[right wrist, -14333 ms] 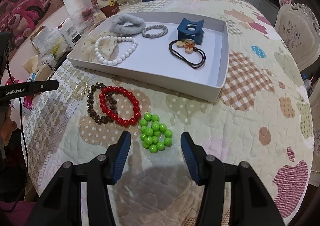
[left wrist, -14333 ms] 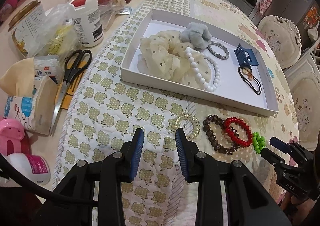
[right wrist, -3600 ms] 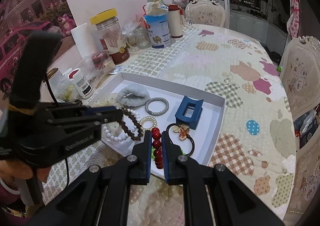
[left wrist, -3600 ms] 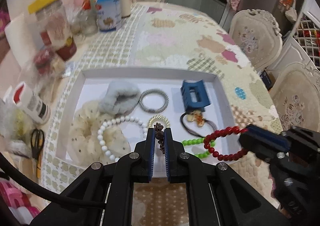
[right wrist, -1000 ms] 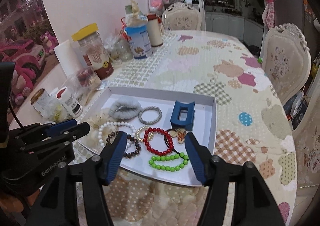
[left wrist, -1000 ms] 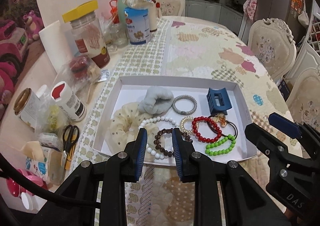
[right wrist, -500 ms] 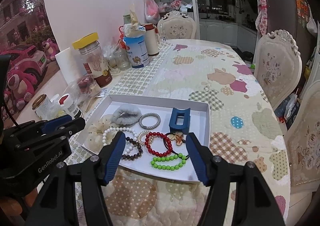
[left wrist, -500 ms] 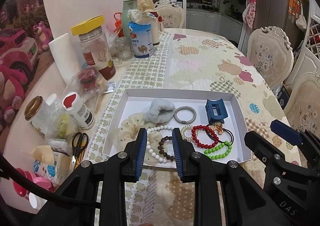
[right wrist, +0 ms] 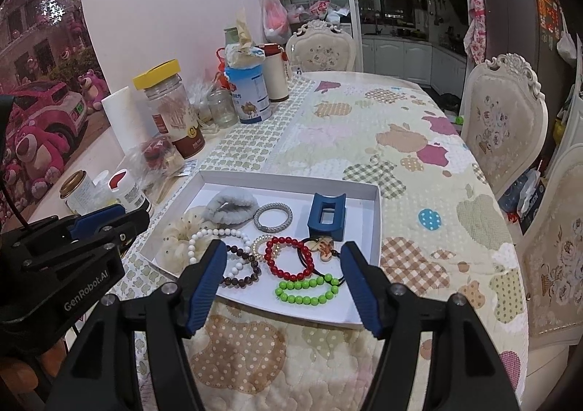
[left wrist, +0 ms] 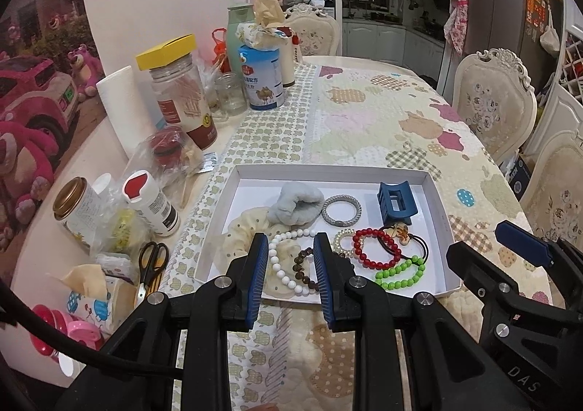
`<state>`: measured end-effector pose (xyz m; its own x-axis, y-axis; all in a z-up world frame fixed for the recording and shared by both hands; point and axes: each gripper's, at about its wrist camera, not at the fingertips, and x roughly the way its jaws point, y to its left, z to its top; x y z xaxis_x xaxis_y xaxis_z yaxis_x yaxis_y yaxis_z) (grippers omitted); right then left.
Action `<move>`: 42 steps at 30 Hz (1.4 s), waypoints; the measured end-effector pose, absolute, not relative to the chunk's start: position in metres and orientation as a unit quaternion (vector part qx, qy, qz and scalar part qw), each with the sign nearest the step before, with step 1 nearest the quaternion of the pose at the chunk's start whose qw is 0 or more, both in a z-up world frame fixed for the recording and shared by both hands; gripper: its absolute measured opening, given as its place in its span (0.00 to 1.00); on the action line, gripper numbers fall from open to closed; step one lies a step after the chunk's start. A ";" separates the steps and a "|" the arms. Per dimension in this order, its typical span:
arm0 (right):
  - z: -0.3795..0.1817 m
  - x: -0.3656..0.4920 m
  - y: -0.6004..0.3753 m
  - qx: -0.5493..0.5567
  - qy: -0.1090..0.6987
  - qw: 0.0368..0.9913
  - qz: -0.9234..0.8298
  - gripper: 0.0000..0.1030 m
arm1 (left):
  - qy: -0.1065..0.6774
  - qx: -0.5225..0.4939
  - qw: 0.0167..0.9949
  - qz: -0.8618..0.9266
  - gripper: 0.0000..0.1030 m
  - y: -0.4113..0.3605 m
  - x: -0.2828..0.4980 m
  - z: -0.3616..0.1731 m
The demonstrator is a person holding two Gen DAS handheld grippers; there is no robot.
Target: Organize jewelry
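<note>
- Since both of my grippers hang empty above the near edge of the white tray [right wrist: 375,225], I judge the sorting close to done: my left gripper [left wrist: 289,278] has its fingers parted a little, my right gripper [right wrist: 280,283] has them spread wide, and neither pinches anything.
- All the jewelry I can see lies inside the tray: the red bracelet [right wrist: 288,258], green bracelet [right wrist: 308,289], brown bracelet [right wrist: 242,267] and white bracelet [right wrist: 213,247] crowd the front half, some overlapping.
- If I dip back in, a finger could snag the black hair tie [left wrist: 408,243] that crosses the red and green beads and drag several pieces out together.
- The tray sits near the front of the surface; a knock on its rim could tip or shift it.
- My left view shows the scissors [left wrist: 151,265] beside the tray; my right view hides them behind the other gripper.
- My right view shows the brown bracelet whole; my left fingers cover part of it.
</note>
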<state>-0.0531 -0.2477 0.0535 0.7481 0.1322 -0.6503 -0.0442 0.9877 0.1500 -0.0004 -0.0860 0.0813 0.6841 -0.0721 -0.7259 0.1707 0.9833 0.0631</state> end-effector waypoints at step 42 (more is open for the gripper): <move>0.043 -0.042 -0.247 0.059 0.367 0.926 0.056 0.66 | 0.399 0.063 0.913 -0.064 0.14 -0.084 0.004 0.076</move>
